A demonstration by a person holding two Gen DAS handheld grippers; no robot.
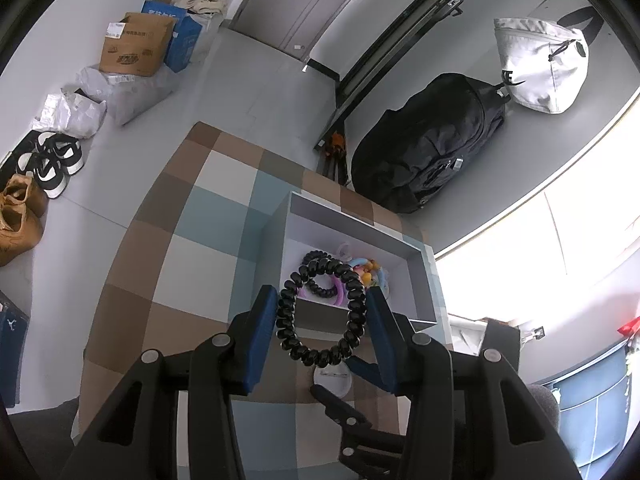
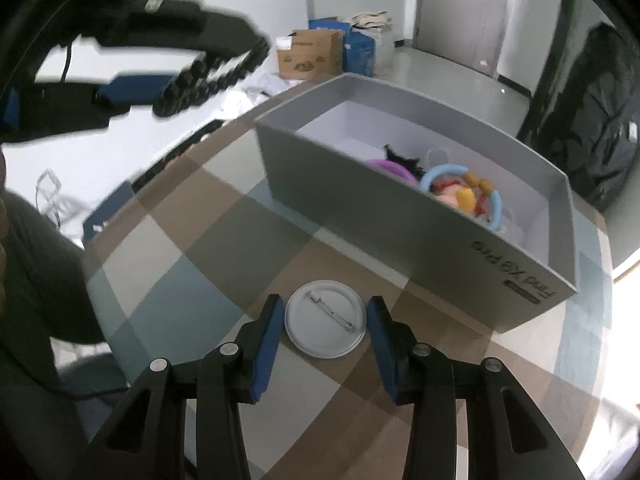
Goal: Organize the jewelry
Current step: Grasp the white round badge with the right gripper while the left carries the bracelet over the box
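Black coil bracelet (image 1: 321, 309) is clamped in left gripper (image 1: 322, 304) above the grey box (image 2: 400, 224) near wall; right gripper (image 2: 325, 322) straddles the flat pin badge (image 2: 325, 318) on the checked table (image 2: 224, 240), contact unclear, so thin rim may slip out when squeezed.

Left gripper (image 1: 322, 320) clamped, raised — right gripper (image 2: 326, 322) parted, angled down.

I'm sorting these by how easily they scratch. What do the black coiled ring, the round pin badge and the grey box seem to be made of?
Black coiled ring: glossy plastic, probably; bright highlights sit on each coil.
Round pin badge: looks like thin painted or plain metal; pale matte back with a rolled rim and a wire pin.
Grey box: apparently matte cardboard; thin flat walls, printed lettering.
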